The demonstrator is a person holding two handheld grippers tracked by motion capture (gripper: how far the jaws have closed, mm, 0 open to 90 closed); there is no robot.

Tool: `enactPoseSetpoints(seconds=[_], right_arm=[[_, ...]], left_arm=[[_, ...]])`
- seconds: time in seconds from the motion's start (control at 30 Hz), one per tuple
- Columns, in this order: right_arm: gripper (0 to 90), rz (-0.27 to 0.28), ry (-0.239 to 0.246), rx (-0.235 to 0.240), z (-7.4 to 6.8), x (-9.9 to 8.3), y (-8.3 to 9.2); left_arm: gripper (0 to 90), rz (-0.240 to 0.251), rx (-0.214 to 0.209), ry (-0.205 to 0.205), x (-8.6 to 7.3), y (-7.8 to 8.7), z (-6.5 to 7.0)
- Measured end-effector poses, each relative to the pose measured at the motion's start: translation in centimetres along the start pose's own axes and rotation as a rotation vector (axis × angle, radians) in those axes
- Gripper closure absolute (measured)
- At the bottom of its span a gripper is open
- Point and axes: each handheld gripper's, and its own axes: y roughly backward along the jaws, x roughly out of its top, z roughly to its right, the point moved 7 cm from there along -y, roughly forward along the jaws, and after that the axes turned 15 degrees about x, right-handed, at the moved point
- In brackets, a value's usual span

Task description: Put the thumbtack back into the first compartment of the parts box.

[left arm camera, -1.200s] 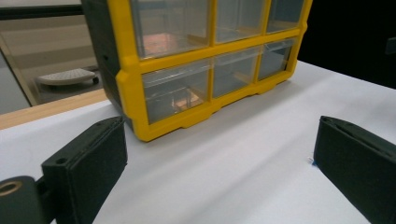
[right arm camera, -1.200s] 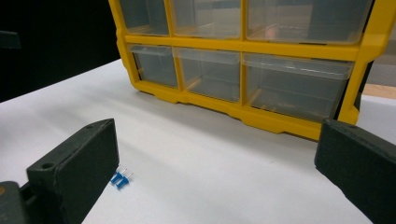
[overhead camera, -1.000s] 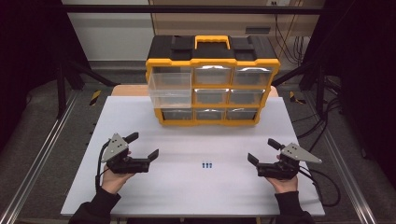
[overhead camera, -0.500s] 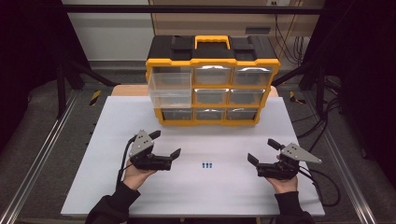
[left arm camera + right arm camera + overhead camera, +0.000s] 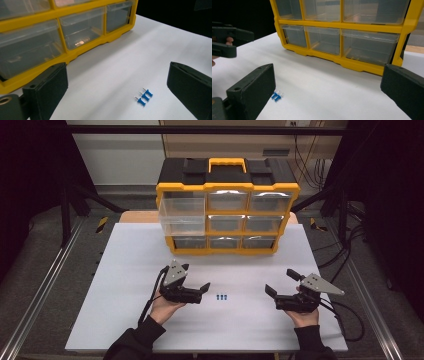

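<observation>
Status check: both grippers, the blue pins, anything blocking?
Left gripper open, close beside the blue push pins, not touching. Right gripper open, off to the side. Three pins lie loose on white table. Path clear; yellow drawer organizer behind.

counter (image 5: 150,320): smooth matt white sheet under my hands
pushpins (image 5: 143,96): glossy blue plastic heads, thin bright metal pins
organizer (image 5: 227,187): yellow plastic frame, slight sheen
drawers (image 5: 324,40): clear, glossy plastic
my fingers (image 5: 47,87): matt black pads, faintly grainy

Three blue pushpins (image 5: 222,297) side by side, flat
</observation>
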Motion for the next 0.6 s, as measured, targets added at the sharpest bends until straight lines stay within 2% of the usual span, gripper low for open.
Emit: enactPoseSetpoints(seconds=[0.13, 0.17, 0.37, 0.47, 0.53, 0.57, 0.6], right_arm=[[0.7, -0.001, 0.006, 0.0, 0.1, 0.0, 0.0], [0.7, -0.001, 0.02, 0.001, 0.1, 0.0, 0.0], [0.7, 0.013, -0.019, -0.001, -0.1, 0.1, -0.1], [0.7, 0.013, 0.0, -0.002, 0.1, 0.1, 0.0], [0.7, 0.011, -0.017, -0.001, -0.1, 0.1, 0.0], [0.7, 0.013, 0.001, 0.0, 0.1, 0.1, -0.1], [0.7, 0.015, -0.008, -0.002, 0.0, 0.2, -0.1]], left_arm=[[3.3, -0.027, -0.002, 0.003, -0.4, -0.7, 0.8], [3.4, -0.034, -0.002, 0.004, -0.5, -0.9, 1.0], [4.7, -0.1, 0.011, -0.019, -1.5, -2.2, 2.3], [6.0, -0.128, 0.02, -0.029, -2.1, -2.7, 2.9], [7.7, -0.154, 0.023, -0.03, -2.6, -3.0, 3.1], [8.5, -0.167, 0.024, -0.028, -2.7, -3.1, 3.2], [9.4, -0.179, 0.029, -0.03, -2.9, -3.3, 3.3]])
